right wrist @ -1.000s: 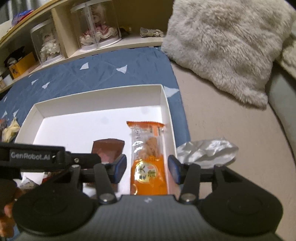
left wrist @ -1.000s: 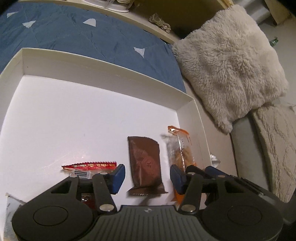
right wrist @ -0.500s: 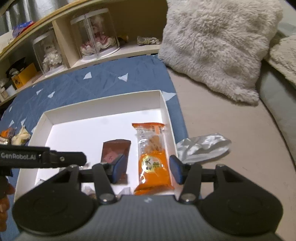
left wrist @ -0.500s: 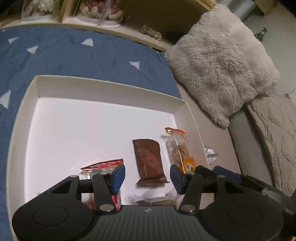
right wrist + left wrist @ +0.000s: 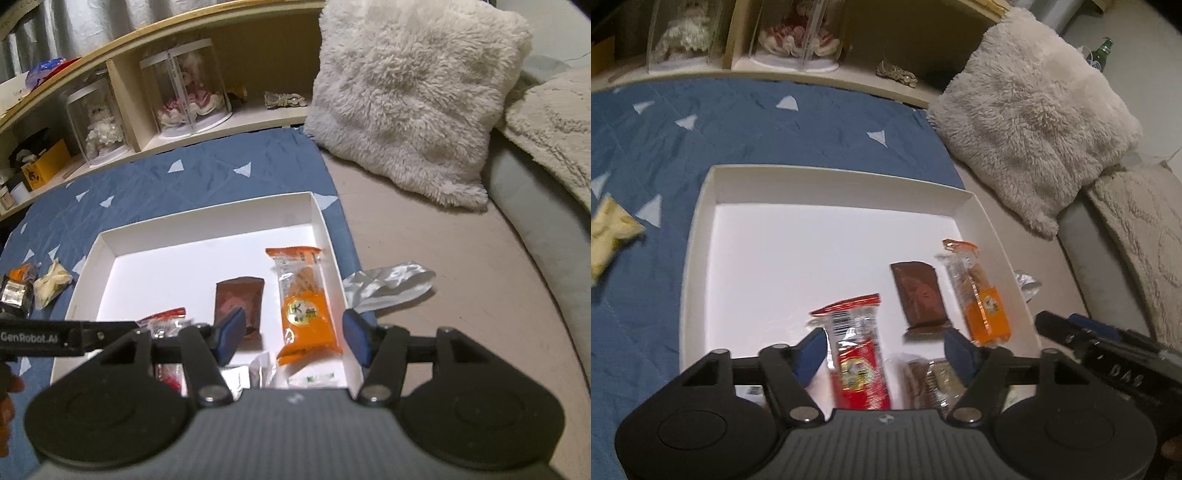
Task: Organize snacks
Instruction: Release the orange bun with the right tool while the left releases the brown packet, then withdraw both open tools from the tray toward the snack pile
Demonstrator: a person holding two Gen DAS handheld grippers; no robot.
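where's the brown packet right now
In both views the brown packet lies flat in the white box, between the red packet and the orange packet.

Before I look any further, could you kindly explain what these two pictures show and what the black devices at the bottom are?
Each picture comes from a fisheye camera fixed on a hand-held, two-fingered tool; there is no robot arm, a person carries one in each hand. The black shape with blue pads low in each picture is that tool seen from behind.

The left-wrist view shows the left tool, open and holding nothing. The right-wrist view shows the right tool, also open and empty.

Both look down on a white tray lying on a blue quilt. In it lie a red packet, a brown packet and an orange packet, with more wrappers near the front edge. A silver wrapper and a yellow packet lie outside. A fluffy cushion sits behind.
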